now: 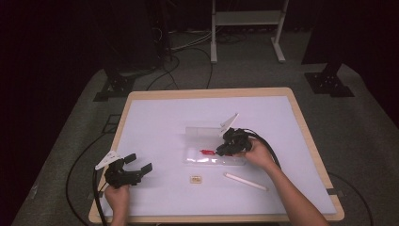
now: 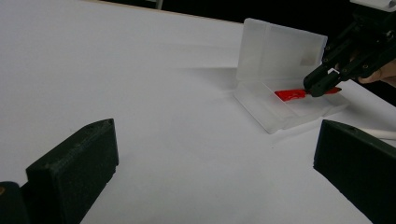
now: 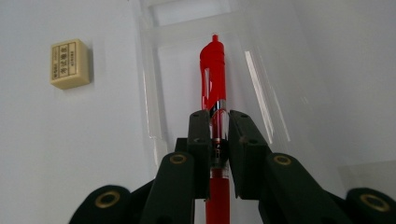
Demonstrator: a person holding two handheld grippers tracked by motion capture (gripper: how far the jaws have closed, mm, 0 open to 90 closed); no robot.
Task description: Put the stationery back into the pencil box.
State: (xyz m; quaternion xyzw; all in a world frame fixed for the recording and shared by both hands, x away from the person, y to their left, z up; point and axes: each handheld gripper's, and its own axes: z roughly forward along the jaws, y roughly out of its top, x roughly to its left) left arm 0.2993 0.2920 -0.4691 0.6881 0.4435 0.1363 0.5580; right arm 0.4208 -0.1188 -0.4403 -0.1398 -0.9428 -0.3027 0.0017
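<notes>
At the middle of the bench (image 1: 155, 117), my right hand-held gripper (image 1: 222, 150) is pinching a red pen (image 3: 213, 74) by its barrel, jaws pressed against either side of it. The pen lies lengthwise inside the tray of an open translucent plastic pen case (image 2: 280, 112); in the right gripper view its tip end points away from me along the tray, and I cannot tell whether it rests on the tray floor or hangs just above it. The case lid (image 2: 278, 56) stands upright behind the tray on the far side.

My left hand-held gripper (image 1: 140, 164) is near the front left edge of the bench, well apart from the case, with its jaws spread and nothing between them. Its camera looks across bare white surface toward the case and the right hand-held gripper.

Other items noted: a small beige eraser (image 1: 195, 179) with printed lettering lies on the bench just in front of the case, to the left of the tray in the right gripper view, apart from it. A white pen-like stick (image 1: 245, 181) lies at an angle on the bench in front of the case, under my right forearm's side, clear of the tray. Cables trail from both hand-held grippers off the front edge.

Nothing obstructs the tray; the only close boundaries are its own side walls flanking the pen.
</notes>
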